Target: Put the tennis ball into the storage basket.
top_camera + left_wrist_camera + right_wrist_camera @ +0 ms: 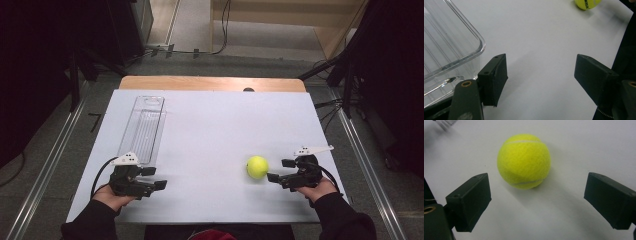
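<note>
A yellow tennis ball [257, 167] lies on the white table [210, 130], right of centre near the front. My right gripper [280, 170] is open just to the ball's right, pointing at it; in the right gripper view the ball [524, 161] sits just beyond the spread jaws, touching neither. My left gripper [152, 178] is open at the front left, beside the near end of a clear plastic tray [142, 131]. In the left gripper view the tray's corner [454, 50] lies left of the jaws, and the ball [587, 3] shows far off at the top edge.
The tray runs lengthwise along the table's left side. A wooden strip [212, 83] edges the far side of the table. Metal rails [365, 160] flank the table on the floor, with dark equipment and cables beyond.
</note>
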### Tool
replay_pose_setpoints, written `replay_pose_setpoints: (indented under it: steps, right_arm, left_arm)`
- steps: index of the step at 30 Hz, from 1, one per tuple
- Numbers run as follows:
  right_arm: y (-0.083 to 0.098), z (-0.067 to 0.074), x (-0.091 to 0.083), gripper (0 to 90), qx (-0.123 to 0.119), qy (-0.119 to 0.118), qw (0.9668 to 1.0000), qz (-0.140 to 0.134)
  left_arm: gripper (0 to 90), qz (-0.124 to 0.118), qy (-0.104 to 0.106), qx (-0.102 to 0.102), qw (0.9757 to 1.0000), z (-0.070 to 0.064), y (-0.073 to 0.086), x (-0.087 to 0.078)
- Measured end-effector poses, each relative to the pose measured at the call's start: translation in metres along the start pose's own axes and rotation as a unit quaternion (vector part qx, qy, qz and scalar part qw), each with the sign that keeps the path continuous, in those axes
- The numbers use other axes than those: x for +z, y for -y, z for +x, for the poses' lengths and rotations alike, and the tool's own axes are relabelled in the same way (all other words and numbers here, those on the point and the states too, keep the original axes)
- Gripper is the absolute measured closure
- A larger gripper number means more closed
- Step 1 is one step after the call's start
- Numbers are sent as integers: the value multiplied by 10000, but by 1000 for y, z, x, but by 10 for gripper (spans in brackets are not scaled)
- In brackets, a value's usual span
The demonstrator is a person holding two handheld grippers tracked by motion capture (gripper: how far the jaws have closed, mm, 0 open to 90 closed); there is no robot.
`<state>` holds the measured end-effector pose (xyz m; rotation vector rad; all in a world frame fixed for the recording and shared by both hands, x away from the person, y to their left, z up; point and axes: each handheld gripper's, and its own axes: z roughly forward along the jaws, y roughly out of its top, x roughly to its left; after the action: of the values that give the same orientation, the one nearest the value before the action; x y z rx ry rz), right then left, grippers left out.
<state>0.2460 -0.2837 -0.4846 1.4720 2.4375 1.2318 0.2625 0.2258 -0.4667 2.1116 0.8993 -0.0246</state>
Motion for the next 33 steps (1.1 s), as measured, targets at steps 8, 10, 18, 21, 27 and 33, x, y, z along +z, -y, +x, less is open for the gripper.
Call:
replay_pose_setpoints:
  steps: [8,10,18,21,27,33]
  right_arm:
    - [0,0,1,53,6,24,10000,-2]
    - [-1,0,0,53,27,30,10000,-56]
    - [-1,-3,0,53,161,13,9998,-77]
    - [-2,-4,0,53,88,13,9999,-53]
    - [-3,-7,0,53,138,-25,9999,-64]
    - [-3,-4,-2,53,75,-53,9999,-103]
  left_arm:
    - [271,-35,49,17,10000,1,-1,0]
    - [272,-34,66,-3,10000,1,-1,0]
    - [271,20,61,50,10000,-2,-2,2]
    - [271,11,41,58,10000,-3,-1,0]
    - [271,38,13,28,10000,-2,-1,1]
    - [271,19,19,11,10000,-2,0,0]
